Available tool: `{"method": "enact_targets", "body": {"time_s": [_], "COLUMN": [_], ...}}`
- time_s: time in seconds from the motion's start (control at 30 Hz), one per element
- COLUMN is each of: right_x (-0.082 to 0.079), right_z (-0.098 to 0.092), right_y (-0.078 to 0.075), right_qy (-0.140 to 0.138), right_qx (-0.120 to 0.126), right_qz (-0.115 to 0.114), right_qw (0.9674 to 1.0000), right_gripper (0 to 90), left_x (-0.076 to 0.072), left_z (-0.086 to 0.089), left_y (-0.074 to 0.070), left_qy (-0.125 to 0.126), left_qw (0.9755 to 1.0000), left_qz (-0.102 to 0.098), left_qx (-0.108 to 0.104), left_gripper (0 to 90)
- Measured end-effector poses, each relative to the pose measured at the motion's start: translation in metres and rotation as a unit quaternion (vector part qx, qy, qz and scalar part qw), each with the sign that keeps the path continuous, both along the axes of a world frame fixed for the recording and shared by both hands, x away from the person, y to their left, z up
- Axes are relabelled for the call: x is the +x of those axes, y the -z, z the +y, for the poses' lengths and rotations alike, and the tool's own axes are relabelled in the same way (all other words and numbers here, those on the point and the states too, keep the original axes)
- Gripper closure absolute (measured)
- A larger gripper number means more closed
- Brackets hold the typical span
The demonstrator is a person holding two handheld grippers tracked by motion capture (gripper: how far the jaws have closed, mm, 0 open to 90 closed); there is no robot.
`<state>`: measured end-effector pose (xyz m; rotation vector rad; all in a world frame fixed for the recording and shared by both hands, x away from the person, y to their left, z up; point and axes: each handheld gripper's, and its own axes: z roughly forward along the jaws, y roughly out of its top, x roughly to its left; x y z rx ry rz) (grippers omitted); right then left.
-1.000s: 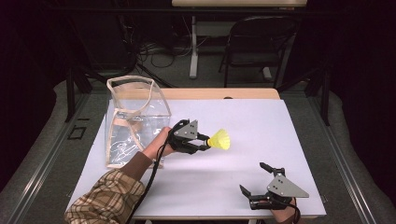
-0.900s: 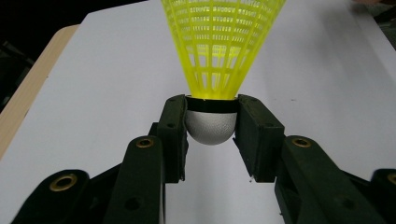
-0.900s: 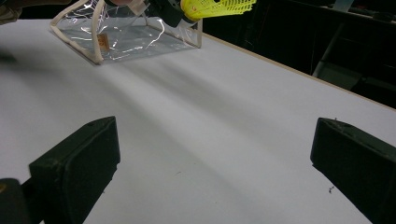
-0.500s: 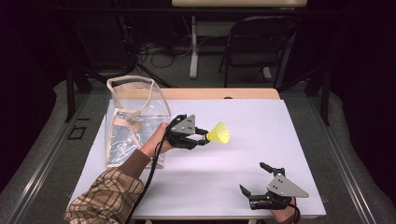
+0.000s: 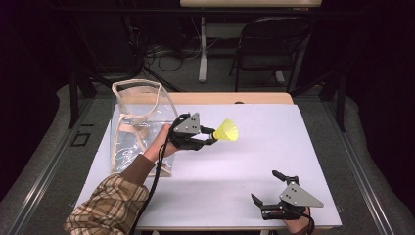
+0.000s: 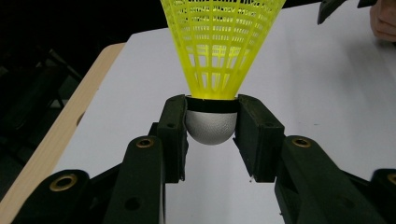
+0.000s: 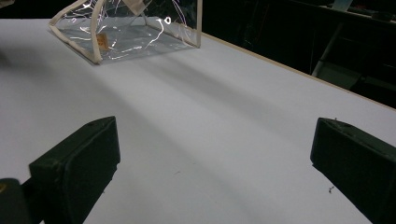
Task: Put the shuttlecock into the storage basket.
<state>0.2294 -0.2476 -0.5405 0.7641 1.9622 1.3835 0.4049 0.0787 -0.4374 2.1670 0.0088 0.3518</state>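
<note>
A yellow shuttlecock (image 5: 227,130) with a white cork base (image 6: 210,126) hangs above the white table (image 5: 254,147). My left gripper (image 5: 211,136) is shut on its base, skirt pointing away to the right; in the left gripper view the two pads clamp the cork from both sides (image 6: 210,123). A clear plastic bag with cream trim (image 5: 139,122) stands upright at the table's left, just behind the left hand. My right gripper (image 5: 268,188) rests low near the front right edge, open, its jaws wide apart with nothing between them (image 7: 212,158).
The clear bag (image 7: 126,28) shows far off in the right gripper view. A wooden strip (image 5: 230,98) borders the table's far edge. Behind it stand a chair (image 5: 266,49), cables and a table leg on the dark floor.
The left gripper has lifted the shuttlecock higher above the table and drawn it slightly left, toward the bag. The right gripper has stayed put.
</note>
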Motion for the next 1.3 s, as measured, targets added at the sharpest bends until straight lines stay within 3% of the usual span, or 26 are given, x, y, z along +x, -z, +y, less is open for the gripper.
{"method": "enact_targets", "body": {"time_s": [0.37, 0.77, 1.3], "right_x": [0.0, 0.0, 0.0], "right_z": [0.0, 0.0, 0.0], "right_y": [0.0, 0.0, 0.0], "right_qy": [0.0, 0.001, 0.001], "right_qx": [-0.001, -0.001, -0.002], "right_qz": [0.0, 0.003, 0.003], "right_qw": [1.0, 1.0, 1.0], "right_gripper": [0.9, 1.0, 1.1], "left_x": [0.003, 0.005, 0.008], "left_z": [0.009, 0.023, 0.042], "left_y": [-0.01, -0.021, -0.032], "left_qy": [-0.03, -0.068, -0.114], "left_qw": [0.9992, 0.9965, 0.9902], "left_qz": [-0.005, -0.012, -0.016], "left_qx": [-0.025, -0.048, -0.079], "left_gripper": [64.4, 64.4, 64.4]}}
